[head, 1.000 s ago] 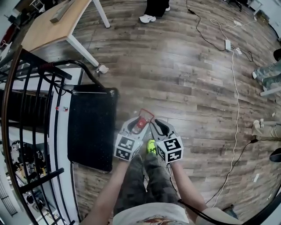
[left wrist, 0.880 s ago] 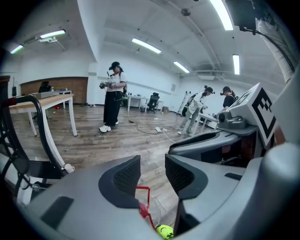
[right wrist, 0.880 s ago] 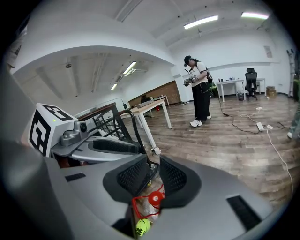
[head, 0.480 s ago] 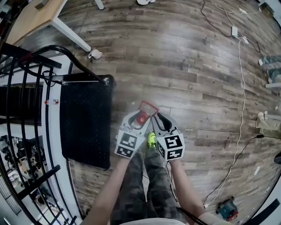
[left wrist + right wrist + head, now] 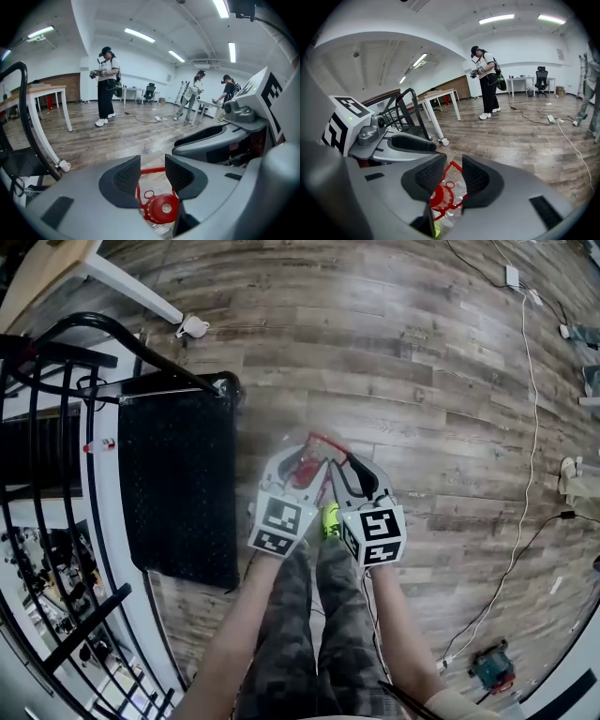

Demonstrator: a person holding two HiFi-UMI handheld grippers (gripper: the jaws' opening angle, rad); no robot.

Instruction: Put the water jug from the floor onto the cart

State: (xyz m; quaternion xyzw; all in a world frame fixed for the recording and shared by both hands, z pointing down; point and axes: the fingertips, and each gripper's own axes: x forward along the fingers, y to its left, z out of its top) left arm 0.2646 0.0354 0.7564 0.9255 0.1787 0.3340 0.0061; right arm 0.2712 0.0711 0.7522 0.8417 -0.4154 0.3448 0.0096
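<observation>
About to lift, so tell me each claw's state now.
Left claw: open, red jug handle between its jaws, not gripped.
Right claw: open, jaws just been opening, same handle between them, not gripped.

From the head, looks steeply down, fairly near, on the left gripper (image 5: 292,454), right gripper (image 5: 345,470), cart (image 5: 178,493) and floor (image 5: 422,381). From each gripper, looks along its own jaws, low and close, out across the room. Shares in all three the water jug's red cap (image 5: 306,469); in both gripper views, a standing person (image 5: 107,84).
</observation>
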